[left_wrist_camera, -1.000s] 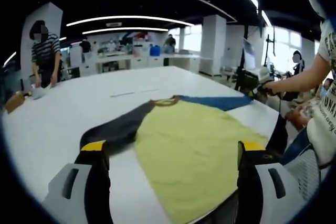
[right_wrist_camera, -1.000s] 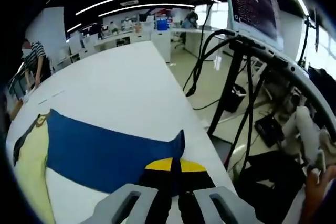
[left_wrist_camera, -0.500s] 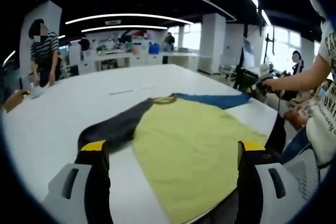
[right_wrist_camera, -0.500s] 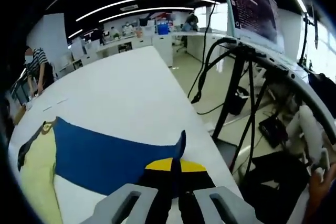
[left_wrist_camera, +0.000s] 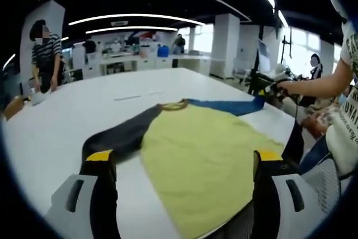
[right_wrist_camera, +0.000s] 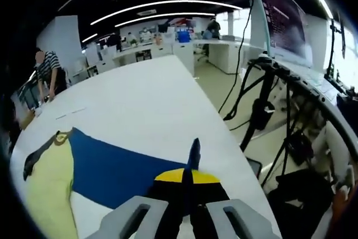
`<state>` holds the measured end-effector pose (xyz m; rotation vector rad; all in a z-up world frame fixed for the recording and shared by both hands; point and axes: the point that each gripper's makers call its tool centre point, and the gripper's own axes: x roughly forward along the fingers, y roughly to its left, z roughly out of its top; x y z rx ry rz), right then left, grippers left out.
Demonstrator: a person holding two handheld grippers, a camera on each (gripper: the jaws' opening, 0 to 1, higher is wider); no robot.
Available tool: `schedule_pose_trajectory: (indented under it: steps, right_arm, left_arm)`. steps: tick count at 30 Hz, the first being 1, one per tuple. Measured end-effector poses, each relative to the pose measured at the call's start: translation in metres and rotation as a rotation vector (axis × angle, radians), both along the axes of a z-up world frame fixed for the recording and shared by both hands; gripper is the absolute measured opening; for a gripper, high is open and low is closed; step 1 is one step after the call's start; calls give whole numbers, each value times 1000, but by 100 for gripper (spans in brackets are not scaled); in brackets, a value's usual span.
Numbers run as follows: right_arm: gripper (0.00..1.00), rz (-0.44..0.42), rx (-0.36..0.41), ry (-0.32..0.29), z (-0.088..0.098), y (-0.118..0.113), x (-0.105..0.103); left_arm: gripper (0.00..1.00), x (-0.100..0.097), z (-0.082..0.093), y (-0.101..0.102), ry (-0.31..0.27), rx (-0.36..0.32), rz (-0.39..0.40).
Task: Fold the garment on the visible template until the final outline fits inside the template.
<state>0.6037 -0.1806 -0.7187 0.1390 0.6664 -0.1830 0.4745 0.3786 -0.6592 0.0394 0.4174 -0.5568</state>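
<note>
White table (left_wrist_camera: pixel 67 116), unbranded shirt (left_wrist_camera: pixel 207 149), right tongs (right_wrist_camera: pixel 187 186) clamping blue sleeve (right_wrist_camera: pixel 117 166).

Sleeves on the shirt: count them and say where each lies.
2. The dark grey sleeve lies flat on the white table; the blue sleeve stretches to the right gripper, which pinches its cuff.

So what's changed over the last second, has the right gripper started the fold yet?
Just starting. The right gripper, shut on the blue sleeve, has lifted its cuff so the end now stands up between the jaws. It keeps its grip; nothing was let go. The left gripper stays open over the yellow body, and the dark sleeve lies flat as before.
</note>
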Motion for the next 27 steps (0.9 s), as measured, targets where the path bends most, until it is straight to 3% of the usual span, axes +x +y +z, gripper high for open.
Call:
schedule_pose_trajectory:
  steps: [11,27]
  right_arm:
    - [0,49,9,-2,7,22,12]
    - [0,131,43,-14,11,77,31]
  left_arm:
    - [99,0,2,-2,2,-3,-1]
    - [99,-2,4,-10,-3,-22,-38]
